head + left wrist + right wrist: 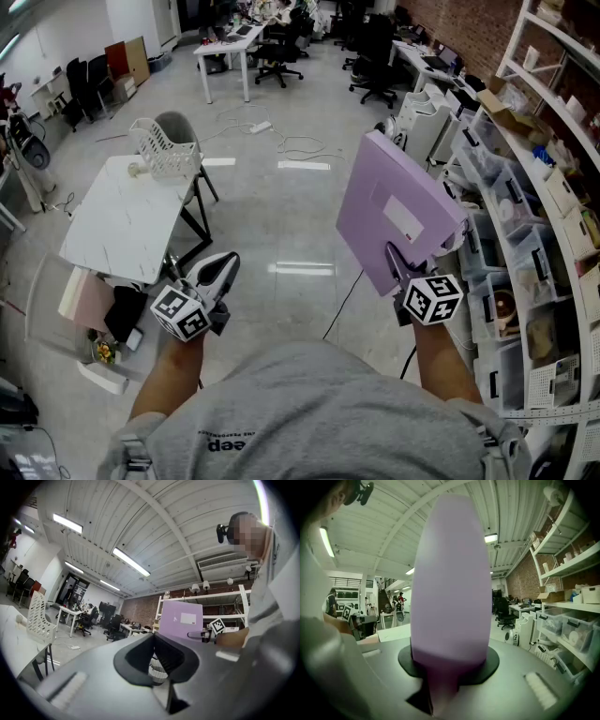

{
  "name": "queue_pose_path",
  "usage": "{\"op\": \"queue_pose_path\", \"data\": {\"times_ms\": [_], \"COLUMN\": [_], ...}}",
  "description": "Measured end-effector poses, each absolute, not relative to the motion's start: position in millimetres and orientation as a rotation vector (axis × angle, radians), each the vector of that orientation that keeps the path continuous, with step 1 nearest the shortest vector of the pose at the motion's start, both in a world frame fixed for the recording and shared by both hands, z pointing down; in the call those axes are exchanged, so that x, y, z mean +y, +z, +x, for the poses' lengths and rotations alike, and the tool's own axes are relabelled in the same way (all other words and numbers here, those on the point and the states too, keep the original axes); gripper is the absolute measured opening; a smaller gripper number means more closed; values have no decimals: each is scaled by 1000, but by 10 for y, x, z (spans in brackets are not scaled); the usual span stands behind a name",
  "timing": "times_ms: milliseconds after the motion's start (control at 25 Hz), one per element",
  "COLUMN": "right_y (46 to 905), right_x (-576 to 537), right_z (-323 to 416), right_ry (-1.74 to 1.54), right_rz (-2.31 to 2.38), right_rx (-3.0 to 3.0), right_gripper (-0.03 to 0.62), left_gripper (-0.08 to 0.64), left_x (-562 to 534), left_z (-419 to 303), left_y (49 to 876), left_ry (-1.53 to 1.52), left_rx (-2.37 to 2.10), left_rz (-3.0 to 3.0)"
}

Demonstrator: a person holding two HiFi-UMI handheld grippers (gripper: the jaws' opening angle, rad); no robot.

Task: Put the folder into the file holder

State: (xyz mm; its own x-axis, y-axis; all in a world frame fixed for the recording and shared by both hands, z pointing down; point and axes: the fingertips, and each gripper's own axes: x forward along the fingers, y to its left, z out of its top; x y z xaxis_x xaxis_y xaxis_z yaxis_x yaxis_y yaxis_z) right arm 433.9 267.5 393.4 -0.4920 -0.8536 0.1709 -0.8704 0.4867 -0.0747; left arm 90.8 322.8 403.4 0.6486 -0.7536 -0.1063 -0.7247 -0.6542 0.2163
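Note:
A lilac folder (394, 220) stands upright in the air at the right, over the floor. My right gripper (396, 262) is shut on its lower edge. In the right gripper view the folder (450, 583) fills the middle and rises from between the jaws. The white wire file holder (164, 150) sits at the far end of a white table (117, 225) to the left, well away from the folder. My left gripper (220, 269) hangs near the table's front corner, shut and holding nothing. The left gripper view shows the file holder (37, 618) at the left and the folder (180, 619) at the right.
Shelving with plastic bins (525, 234) runs along the right side, close to the folder. Boxes and clutter (89, 300) lie under the table. A grey chair (178, 127) stands behind the file holder. Cables (300, 145) lie on the floor; desks and office chairs (375, 56) stand farther back.

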Motion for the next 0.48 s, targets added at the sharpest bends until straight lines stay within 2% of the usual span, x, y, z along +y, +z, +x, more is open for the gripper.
{"op": "queue_pose_path", "data": {"times_ms": [480], "right_y": [3912], "right_x": [2613], "right_z": [4493], "right_ry": [261], "right_rz": [1491], "right_rx": [-2651], "right_gripper": [115], "left_gripper": [60], "left_x": [3207], "left_z": [1109], "left_y": [3976], "left_ry": [-259], "left_rx": [-1242], "left_rz": [2710]}}
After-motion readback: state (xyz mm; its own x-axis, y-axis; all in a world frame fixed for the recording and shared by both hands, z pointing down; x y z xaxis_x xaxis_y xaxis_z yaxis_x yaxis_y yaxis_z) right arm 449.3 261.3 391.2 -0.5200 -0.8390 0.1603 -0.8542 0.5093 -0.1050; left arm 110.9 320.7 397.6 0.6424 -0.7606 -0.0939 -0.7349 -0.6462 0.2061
